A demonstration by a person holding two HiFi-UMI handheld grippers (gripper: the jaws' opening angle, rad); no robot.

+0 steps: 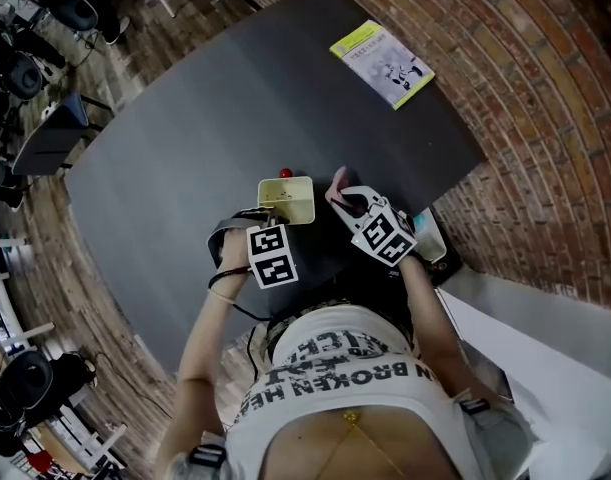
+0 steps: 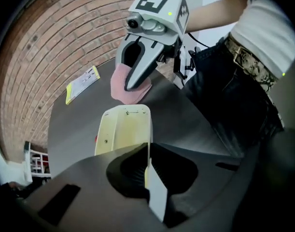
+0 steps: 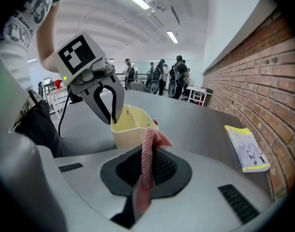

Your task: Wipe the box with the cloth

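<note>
A pale yellow open box point(image 1: 288, 199) stands on the dark table point(image 1: 185, 158) near its front edge. My left gripper point(image 1: 269, 212) is shut on the box's near wall; in the left gripper view the thin wall point(image 2: 147, 158) runs between the jaws. From the right gripper view its fingertips point(image 3: 112, 116) pinch the box point(image 3: 132, 127) at the rim. My right gripper point(image 1: 337, 194) is just right of the box, shut on a pink cloth point(image 3: 146, 168) that sticks up between its jaws. In the left gripper view the cloth point(image 2: 130, 89) hangs behind the box point(image 2: 124, 128).
A yellow-and-white booklet point(image 1: 383, 63) lies at the table's far right corner. A small red object point(image 1: 285, 173) sits just behind the box. Brick paving surrounds the table. Several people point(image 3: 161, 74) stand far off in the room.
</note>
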